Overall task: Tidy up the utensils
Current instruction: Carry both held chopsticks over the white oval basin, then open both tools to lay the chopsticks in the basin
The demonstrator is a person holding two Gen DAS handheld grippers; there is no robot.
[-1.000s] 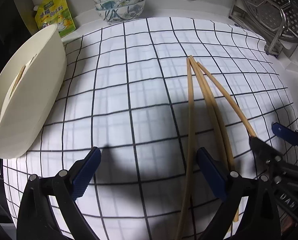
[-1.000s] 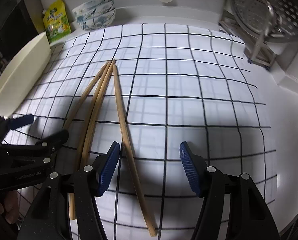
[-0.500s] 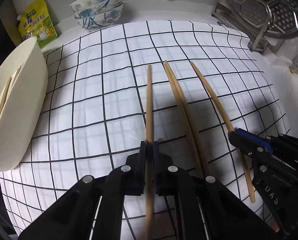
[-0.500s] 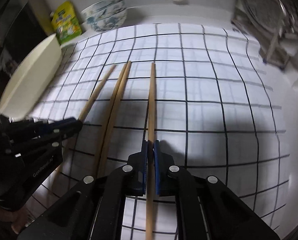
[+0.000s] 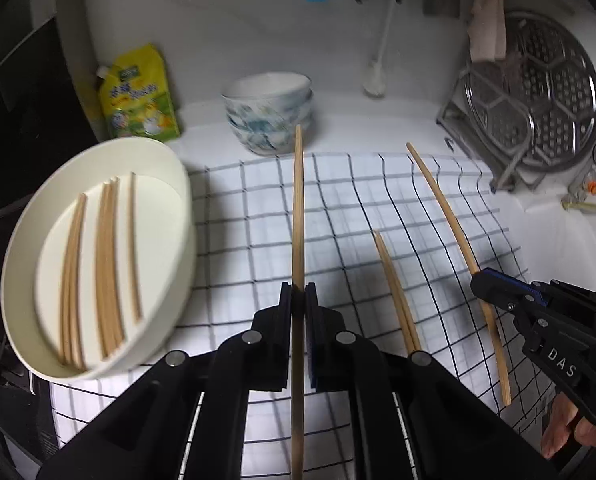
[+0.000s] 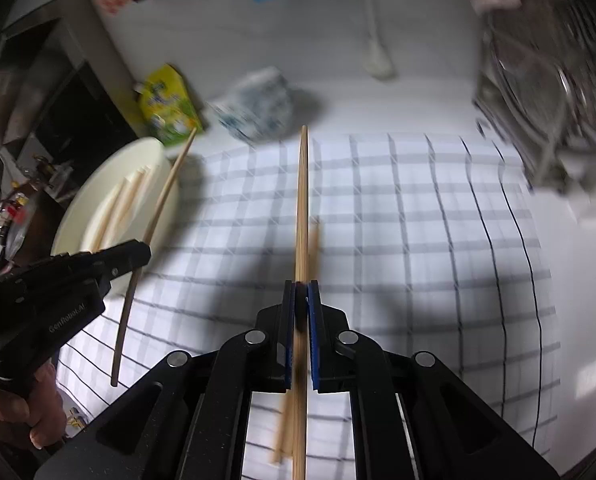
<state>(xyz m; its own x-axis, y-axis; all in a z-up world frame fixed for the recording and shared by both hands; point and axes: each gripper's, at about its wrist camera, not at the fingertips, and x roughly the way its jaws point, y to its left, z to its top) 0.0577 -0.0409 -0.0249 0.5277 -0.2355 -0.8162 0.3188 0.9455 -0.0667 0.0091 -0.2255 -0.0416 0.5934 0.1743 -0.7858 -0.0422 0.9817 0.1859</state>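
My left gripper (image 5: 298,294) is shut on a wooden chopstick (image 5: 298,208) and holds it off the checked cloth (image 5: 250,208). To its right, my right gripper (image 5: 480,280) is shut on a second chopstick (image 5: 438,196), also lifted. In the right wrist view that gripper (image 6: 301,286) pinches its chopstick (image 6: 303,200) between the blue pads. The left gripper (image 6: 142,254) there carries its chopstick (image 6: 166,196) near the tray. Two more chopsticks (image 5: 394,292) lie together on the cloth between the grippers. A white oval tray (image 5: 188,248) at the left holds several chopsticks (image 5: 106,260).
Stacked patterned bowls (image 5: 270,112) and a yellow pouch (image 5: 138,92) stand behind the cloth by the wall. A steel rack with a perforated steamer plate (image 5: 538,92) fills the back right. A person's hand (image 6: 18,408) grips the left tool's handle.
Both grippers went from open to shut, each on one chopstick, then rose off the cloth with it. Two chopsticks stayed lying on the cloth.
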